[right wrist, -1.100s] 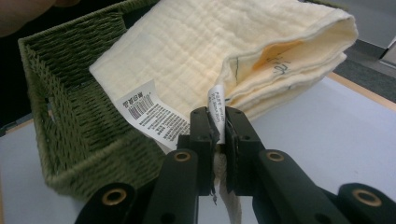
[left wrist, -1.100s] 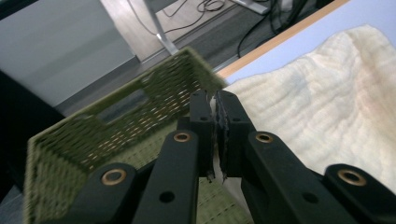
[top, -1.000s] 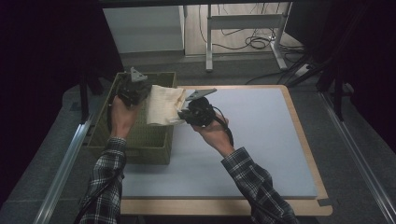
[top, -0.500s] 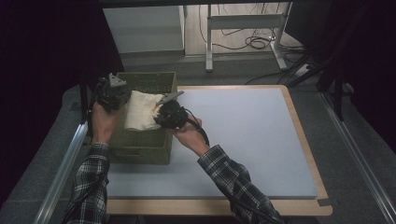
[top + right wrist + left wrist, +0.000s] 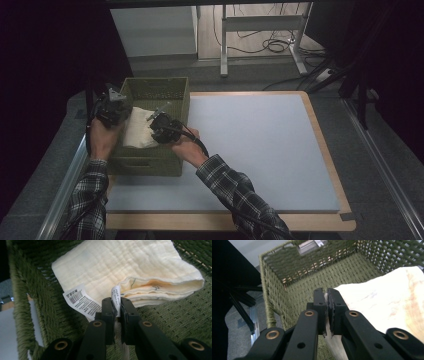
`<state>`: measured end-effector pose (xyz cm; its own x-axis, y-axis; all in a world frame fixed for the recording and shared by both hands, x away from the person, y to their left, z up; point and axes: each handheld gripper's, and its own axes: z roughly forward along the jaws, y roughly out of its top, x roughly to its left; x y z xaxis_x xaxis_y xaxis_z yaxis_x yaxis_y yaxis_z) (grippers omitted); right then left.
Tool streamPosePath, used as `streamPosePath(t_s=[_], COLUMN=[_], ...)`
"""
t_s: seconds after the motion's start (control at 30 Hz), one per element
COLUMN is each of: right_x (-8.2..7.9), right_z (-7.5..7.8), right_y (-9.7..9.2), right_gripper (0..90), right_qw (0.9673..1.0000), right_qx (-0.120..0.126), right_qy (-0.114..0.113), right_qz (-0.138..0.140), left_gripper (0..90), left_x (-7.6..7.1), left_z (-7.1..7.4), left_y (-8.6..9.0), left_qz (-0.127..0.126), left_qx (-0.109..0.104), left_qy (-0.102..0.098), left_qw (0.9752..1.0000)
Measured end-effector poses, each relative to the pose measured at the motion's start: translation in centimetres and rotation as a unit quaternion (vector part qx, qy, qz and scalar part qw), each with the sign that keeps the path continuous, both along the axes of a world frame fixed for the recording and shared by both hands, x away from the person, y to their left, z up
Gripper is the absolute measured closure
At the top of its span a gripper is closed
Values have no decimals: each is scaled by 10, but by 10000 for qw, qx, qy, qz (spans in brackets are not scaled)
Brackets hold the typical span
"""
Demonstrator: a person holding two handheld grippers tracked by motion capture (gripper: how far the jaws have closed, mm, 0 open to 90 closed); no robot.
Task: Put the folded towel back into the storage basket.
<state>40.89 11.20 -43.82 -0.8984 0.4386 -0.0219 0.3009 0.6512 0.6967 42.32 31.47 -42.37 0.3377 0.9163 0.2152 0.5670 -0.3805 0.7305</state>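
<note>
A folded cream cloth (image 5: 138, 131) hangs inside the green woven basket (image 5: 176, 92) at the table's left edge. My left gripper (image 5: 116, 112) is shut on the cloth's left edge (image 5: 372, 305), pinching it between the jaws (image 5: 327, 307). My right gripper (image 5: 159, 126) is shut on the cloth's right edge, at a corner with white care labels (image 5: 79, 302). In the right gripper view the folded cloth (image 5: 125, 267) lies over the basket's woven floor (image 5: 175, 312). Both hands hold the cloth low within the basket walls.
A light blue mat (image 5: 255, 145) covers the wooden table (image 5: 320, 127) to the right of the basket. A metal rail (image 5: 65, 190) runs along the left side. Cables (image 5: 270, 46) lie on the floor behind the table.
Both grippers carried the cloth leftward and down, from above the basket's right rim into the basket. Both stayed shut on it.
</note>
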Motion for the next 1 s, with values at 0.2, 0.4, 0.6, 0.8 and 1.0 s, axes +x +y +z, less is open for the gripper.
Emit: streamPosePath(t_s=[0.2, 0.4, 0.6, 0.8, 1.0], right_x=[4, 6, 11, 15, 17], right_z=[-5, -7, -8, -10, -9], right_y=[4, 10, 19, 22, 19], right_gripper=[823, 820, 815, 767, 695], right_qw=[9996, 9984, 9968, 9955, 9964], right_qx=[-290, -558, -778, -941, -848], right_qy=[-23, -130, -120, 40, 3], right_qz=[4, 33, 125, 138, 64], left_gripper=[856, 853, 851, 830, 673], left_x=[16, 22, 21, 28, 34], left_z=[-11, -18, -24, -32, -37], left_y=[-11, -15, -3, -5, -12], left_qz=[-131, -155, -69, -130, -131], left_qx=[228, 417, 452, 514, 601], left_qy=[283, 435, 539, 682, 797], left_qw=[9993, 9981, 9975, 9963, 9949])
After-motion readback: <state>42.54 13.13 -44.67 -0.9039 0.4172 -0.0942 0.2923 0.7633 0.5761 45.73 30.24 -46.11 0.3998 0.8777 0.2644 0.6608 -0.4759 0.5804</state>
